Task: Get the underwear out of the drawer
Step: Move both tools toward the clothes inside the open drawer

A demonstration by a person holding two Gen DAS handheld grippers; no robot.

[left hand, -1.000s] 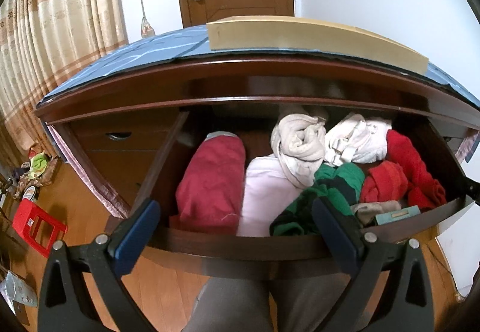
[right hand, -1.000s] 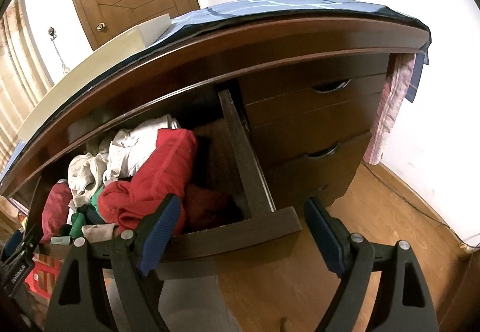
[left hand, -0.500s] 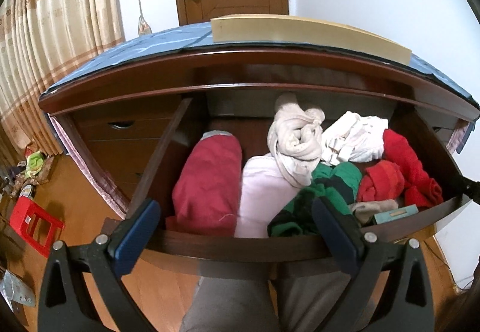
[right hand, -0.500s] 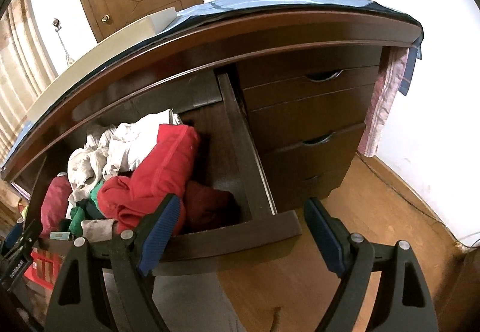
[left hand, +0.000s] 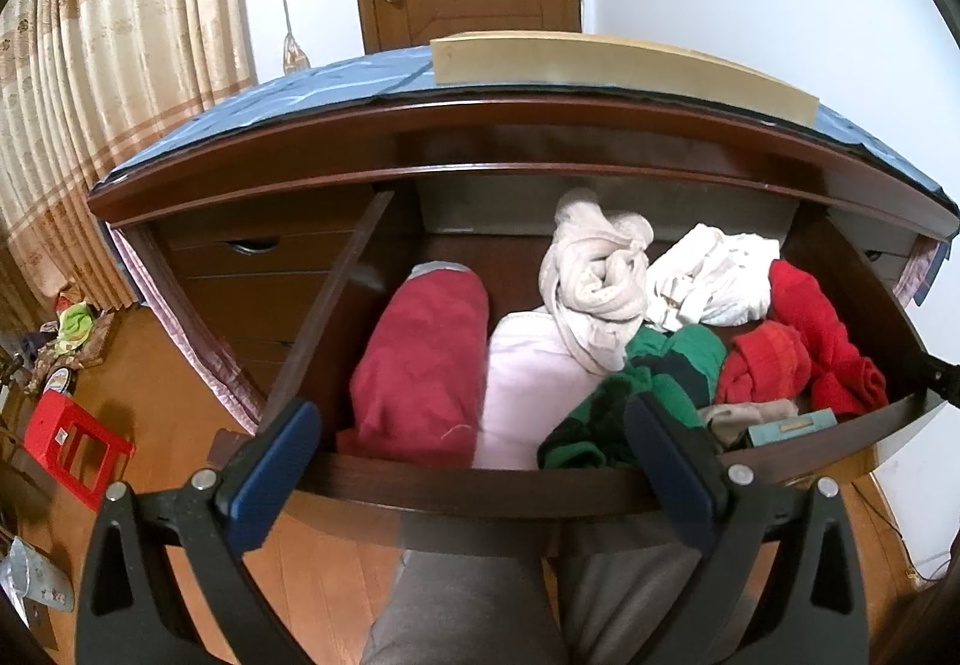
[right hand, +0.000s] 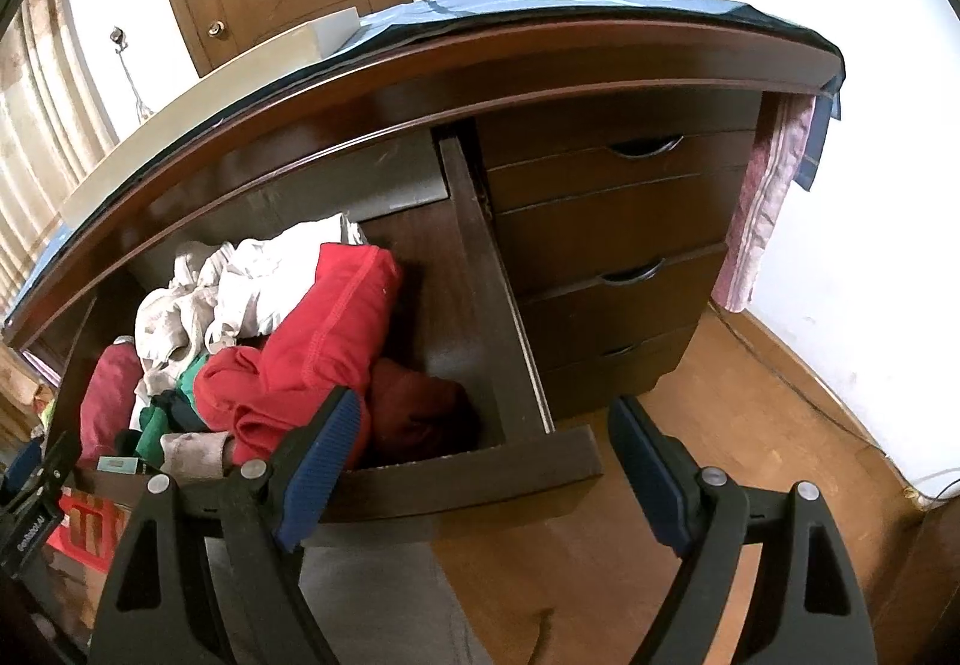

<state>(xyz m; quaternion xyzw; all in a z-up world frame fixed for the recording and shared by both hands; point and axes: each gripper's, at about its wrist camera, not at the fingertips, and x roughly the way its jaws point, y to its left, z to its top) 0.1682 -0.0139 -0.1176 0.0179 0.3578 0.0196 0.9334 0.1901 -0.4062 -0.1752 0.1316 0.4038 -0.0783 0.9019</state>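
The dark wooden drawer [left hand: 480,491] stands pulled open and is full of clothes. In the left wrist view it holds a dark red roll [left hand: 420,359], a pale pink fold [left hand: 528,389], a beige bundle [left hand: 594,275], a white garment [left hand: 708,275], a green and black piece [left hand: 648,383] and bright red underwear [left hand: 804,335]. My left gripper [left hand: 468,461] is open and empty above the drawer's front edge. My right gripper [right hand: 480,461] is open and empty over the drawer's right front corner [right hand: 540,467], next to the red underwear [right hand: 324,341].
A desk with a blue cover [left hand: 336,83] and a flat beige box [left hand: 600,59] sits above the drawer. Closed drawers [right hand: 612,221] stand to the right. A red stool [left hand: 72,449] is on the wooden floor at left. The person's grey trouser legs [left hand: 468,605] are below.
Both grippers have risen and tilted, so I look further down into the drawer. The drawer seems pulled out a little more. Both grippers stay open.
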